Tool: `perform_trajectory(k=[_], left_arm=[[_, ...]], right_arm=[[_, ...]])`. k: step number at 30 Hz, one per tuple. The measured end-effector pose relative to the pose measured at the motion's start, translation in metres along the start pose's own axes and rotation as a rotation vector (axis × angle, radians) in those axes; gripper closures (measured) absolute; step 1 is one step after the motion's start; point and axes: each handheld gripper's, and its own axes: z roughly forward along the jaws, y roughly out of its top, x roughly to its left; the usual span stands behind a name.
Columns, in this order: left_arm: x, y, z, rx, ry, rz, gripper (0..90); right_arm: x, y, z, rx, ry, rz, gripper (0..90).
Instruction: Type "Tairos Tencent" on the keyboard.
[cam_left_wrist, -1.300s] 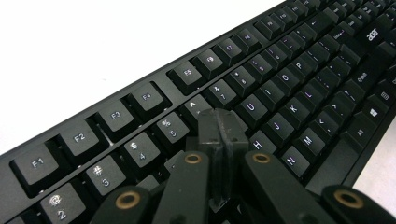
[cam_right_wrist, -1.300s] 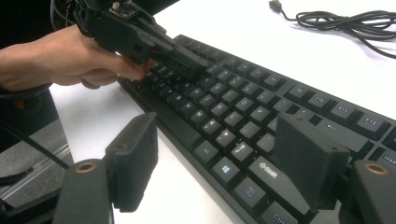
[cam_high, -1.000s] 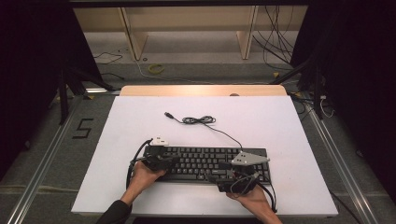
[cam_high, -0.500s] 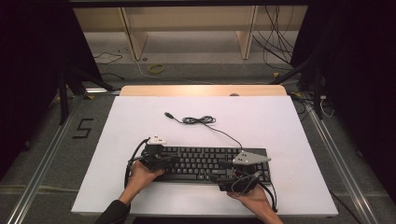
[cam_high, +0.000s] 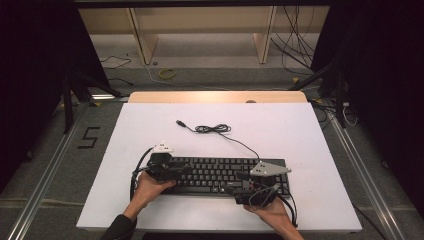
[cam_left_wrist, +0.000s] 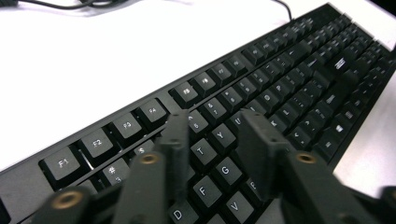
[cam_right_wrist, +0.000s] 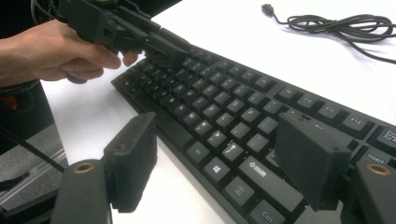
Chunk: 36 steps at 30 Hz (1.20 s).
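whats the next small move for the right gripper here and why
Probably ease the right gripper forward and close it on the keyboard's near edge: its jaws stand wide open astride that edge near the Windows key, while the left gripper already sits over the other end.

The keyboard (cam_left_wrist: 261, 93) is cut off at the left gripper view's bottom edge.

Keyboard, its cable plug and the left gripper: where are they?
keyboard (cam_high: 215, 175): high view, on its middle keys.
cable plug (cam_high: 179, 122): high view, on the cable's loose end.
left gripper (cam_left_wrist: 212, 130): left gripper view, midway between its fingertips.
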Motion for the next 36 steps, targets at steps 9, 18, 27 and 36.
perform_trajectory(k=[9, 18, 27, 36], left_arm=[[0.0, -0.001, -0.014, -0.079, -0.039, -0.009, 43.9], [-0.007, -0.007, -0.023, -0.143, -0.068, 0.01, 34.9], [-0.012, -0.015, -0.036, -0.197, -0.094, 0.018, 31.2], [-0.018, -0.028, -0.046, -0.236, -0.112, 0.016, 27.8]], right_arm=[[-0.003, -0.001, -0.004, -0.012, -0.006, 0.001, 30.6], [-0.008, -0.003, -0.013, -0.031, -0.017, 0.007, 30.6], [-0.013, -0.009, -0.025, -0.06, -0.034, 0.009, 30.7], [-0.018, -0.016, -0.037, -0.076, -0.054, 0.001, 30.7]])
